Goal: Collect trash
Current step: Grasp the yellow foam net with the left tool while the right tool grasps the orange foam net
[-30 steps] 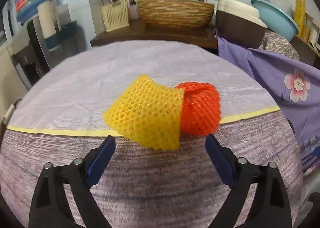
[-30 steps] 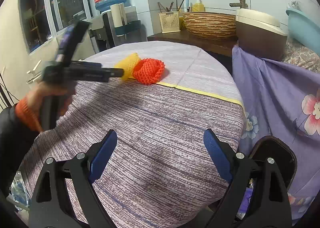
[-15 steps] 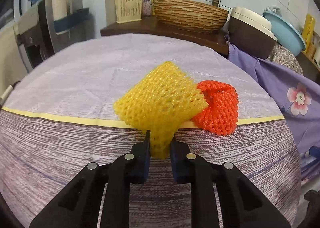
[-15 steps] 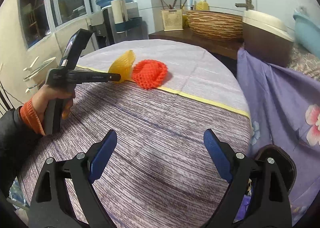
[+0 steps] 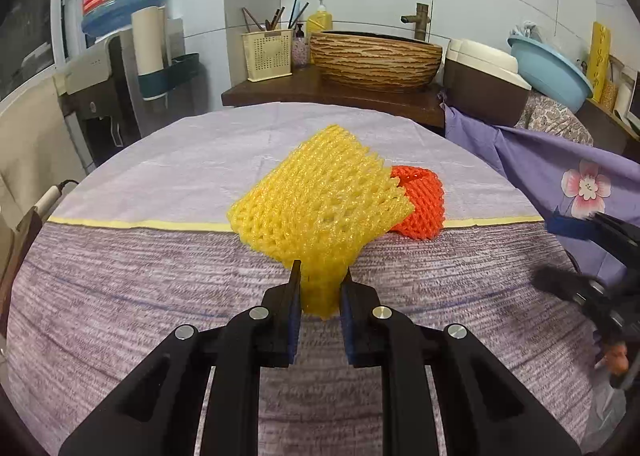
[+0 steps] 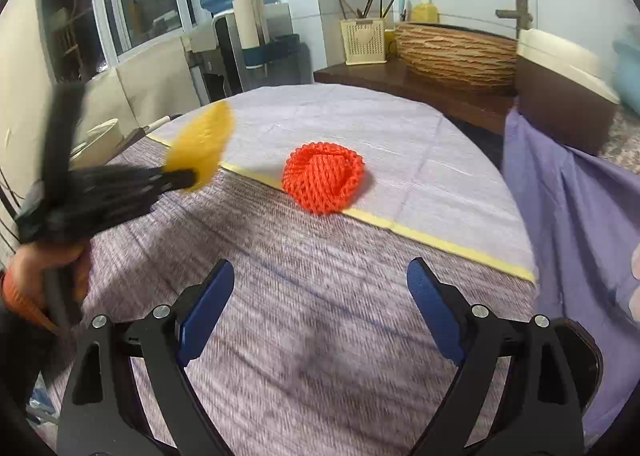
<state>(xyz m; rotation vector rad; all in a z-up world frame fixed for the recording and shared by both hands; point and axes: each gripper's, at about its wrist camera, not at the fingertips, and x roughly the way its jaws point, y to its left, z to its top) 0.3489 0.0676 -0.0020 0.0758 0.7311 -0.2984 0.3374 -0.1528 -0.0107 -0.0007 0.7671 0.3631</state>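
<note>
The left tool (image 5: 320, 288) is clenched on the yellow foam net (image 5: 320, 195); the right tool (image 6: 320, 296), spread wide, faces the orange net (image 6: 323, 179) lying straight ahead on the desk (image 6: 320, 336).

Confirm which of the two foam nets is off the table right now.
The yellow foam net: the left gripper is shut on its corner and holds it up. The orange foam net lies on the tablecloth, ungripped.

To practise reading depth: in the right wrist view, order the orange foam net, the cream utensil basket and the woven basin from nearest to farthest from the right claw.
From the right claw:
1. Orange foam net, straight ahead on the table, by the yellow stripe.
2. Cream utensil basket, on the dark counter beyond the table.
3. Woven basin, on that counter, to the right; too close to the basket to call.
</note>
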